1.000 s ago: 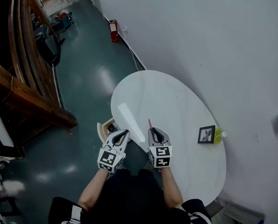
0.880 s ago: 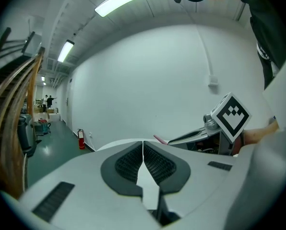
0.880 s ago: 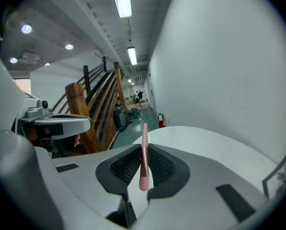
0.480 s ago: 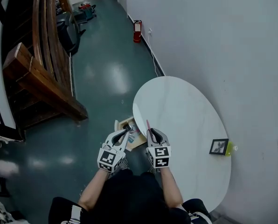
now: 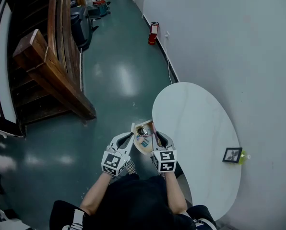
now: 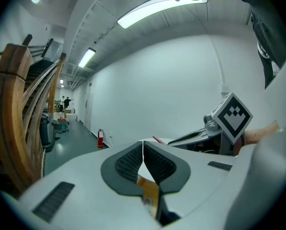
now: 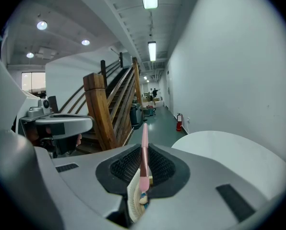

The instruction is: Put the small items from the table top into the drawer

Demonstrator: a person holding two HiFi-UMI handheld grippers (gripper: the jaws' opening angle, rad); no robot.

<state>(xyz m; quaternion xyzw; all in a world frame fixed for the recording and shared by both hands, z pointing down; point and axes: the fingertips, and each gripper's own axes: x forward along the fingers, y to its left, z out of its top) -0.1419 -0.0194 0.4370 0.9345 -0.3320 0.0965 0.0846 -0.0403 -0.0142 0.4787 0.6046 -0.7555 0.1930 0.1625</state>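
The small light wooden drawer holds items too small to name and is partly covered by the right tongs, whose pads hide the lower end of the slim pink stick, while a black-framed picture screens most of a yellow-green object.

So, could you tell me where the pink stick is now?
The pink stick stands clamped in the right hand-held gripper, head view centre, over the open drawer beside the table.

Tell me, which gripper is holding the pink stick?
The right gripper: the pink stick is pinched between its jaws. The left gripper has its jaws shut on nothing.
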